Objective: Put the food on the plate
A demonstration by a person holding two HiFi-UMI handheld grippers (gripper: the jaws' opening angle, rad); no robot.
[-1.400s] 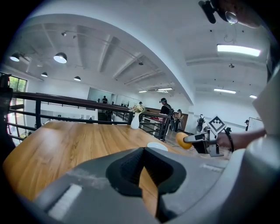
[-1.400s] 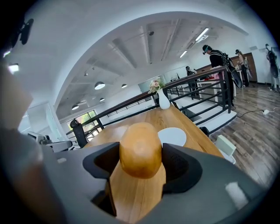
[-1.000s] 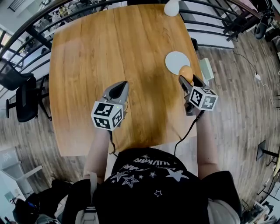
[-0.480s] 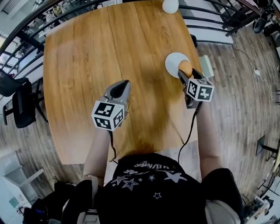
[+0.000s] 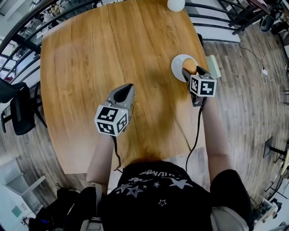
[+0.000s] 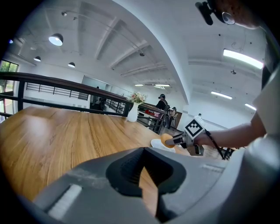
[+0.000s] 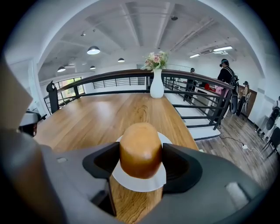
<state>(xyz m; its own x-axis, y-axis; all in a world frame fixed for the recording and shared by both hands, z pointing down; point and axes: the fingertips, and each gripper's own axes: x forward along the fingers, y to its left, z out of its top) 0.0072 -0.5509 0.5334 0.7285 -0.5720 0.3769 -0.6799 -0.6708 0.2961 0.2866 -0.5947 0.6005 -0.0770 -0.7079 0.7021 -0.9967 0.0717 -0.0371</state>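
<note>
A golden-brown bread roll (image 7: 140, 150) sits pinched between the pads of my right gripper (image 7: 140, 162), which is shut on it. The roll (image 5: 190, 66) hangs just above the near part of a small white plate (image 5: 179, 60) by the table's right edge; whether it touches the plate I cannot tell. In the right gripper view the plate (image 7: 133, 183) shows under the roll. My left gripper (image 5: 123, 91) is over the middle of the table, shut and empty. Its view (image 6: 143, 169) also catches the roll (image 6: 166, 139) and the right gripper (image 6: 178, 140) far right.
The wooden table (image 5: 99, 58) has its right edge close beside the plate. A white vase (image 5: 176, 4) with flowers (image 7: 156, 59) stands at the far edge. A black railing (image 7: 109, 81) runs behind the table. A black chair (image 5: 16, 106) stands left of it.
My right gripper has carried the roll forward, from short of the plate to over its near part. The left gripper has stayed where it was.
</note>
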